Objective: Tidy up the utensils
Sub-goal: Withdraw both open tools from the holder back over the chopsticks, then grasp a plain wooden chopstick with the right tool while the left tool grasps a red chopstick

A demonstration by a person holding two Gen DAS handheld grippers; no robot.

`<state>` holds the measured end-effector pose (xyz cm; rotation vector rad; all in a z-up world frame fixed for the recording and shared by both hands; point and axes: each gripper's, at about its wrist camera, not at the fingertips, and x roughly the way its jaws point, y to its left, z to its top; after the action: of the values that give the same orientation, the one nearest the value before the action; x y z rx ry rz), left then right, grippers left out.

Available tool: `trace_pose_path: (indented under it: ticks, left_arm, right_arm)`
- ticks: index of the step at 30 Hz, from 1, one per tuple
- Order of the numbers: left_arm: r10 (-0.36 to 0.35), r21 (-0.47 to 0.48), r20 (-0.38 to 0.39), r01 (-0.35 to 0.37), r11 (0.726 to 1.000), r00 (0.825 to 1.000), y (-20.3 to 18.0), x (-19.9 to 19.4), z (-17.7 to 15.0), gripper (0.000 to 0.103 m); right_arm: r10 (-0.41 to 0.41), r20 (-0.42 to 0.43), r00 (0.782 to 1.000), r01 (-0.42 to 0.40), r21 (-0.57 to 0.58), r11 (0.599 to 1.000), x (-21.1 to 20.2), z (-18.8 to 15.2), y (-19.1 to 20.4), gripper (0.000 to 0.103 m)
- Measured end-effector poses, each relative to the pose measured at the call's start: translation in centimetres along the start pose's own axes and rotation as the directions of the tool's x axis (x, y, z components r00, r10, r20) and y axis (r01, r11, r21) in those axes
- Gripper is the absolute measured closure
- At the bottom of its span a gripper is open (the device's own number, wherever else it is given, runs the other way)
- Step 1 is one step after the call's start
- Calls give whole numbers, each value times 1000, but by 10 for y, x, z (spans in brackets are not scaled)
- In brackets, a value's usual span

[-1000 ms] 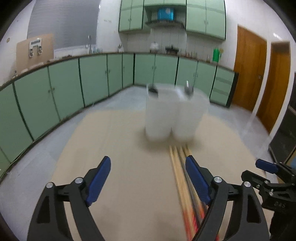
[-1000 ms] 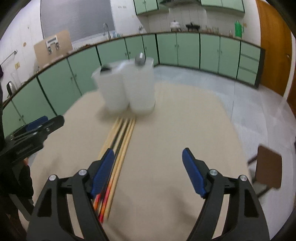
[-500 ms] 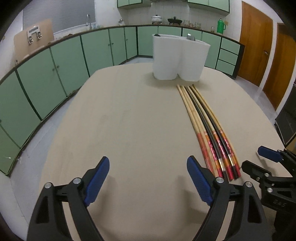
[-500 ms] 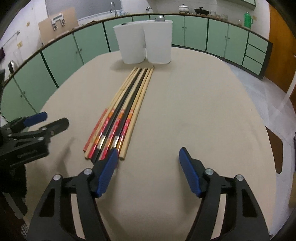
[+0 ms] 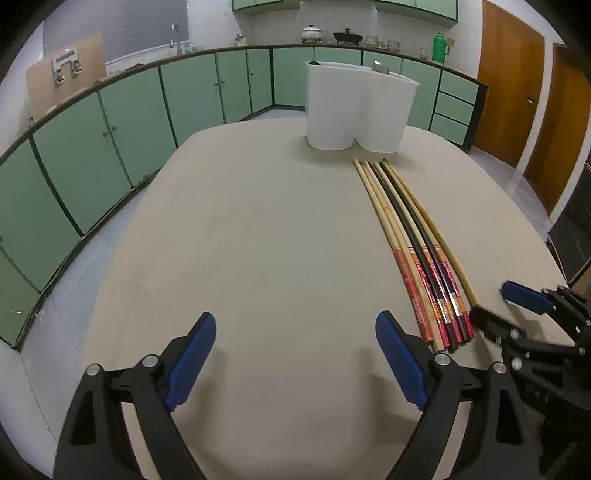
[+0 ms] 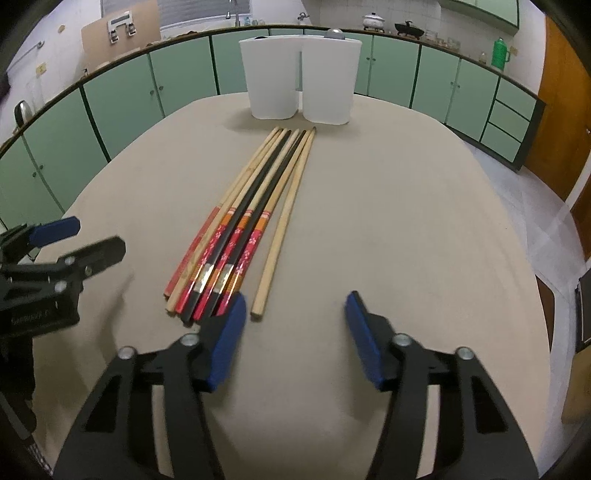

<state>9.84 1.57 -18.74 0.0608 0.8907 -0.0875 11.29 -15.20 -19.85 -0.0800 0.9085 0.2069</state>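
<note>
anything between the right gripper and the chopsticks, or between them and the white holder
Nothing visible. The right gripper, jaws apart and just closing on nothing, sits at the near ends of the chopsticks. Only bare table lies between their far tips and the white holder, which already holds a spoon.

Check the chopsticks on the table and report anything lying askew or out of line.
One plain wooden chopstick lies apart at the right edge of the bundle in the right wrist view, its near end splayed away from the rest. The others lie close together, pointing toward the white holder.
</note>
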Motion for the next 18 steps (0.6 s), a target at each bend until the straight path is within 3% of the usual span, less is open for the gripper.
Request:
trace_pose_path:
  ticks: [6,13,18]
  left_arm:
    - [-43,41,-30,45,998,999,-16,5,-3,16]
    - [-78,76,-73,84,994,994,-36,11,-9,16]
    - [-66,77,-75,72,994,995,-44,16,-9,16]
  right_arm:
    - [30,8,1000,-31,20,999,0,0,-8,95]
    - [31,9,999,-32,58,998,-3,-4,-25,97]
    - [39,11,999,-39,62,997,-4,-5,-27,96]
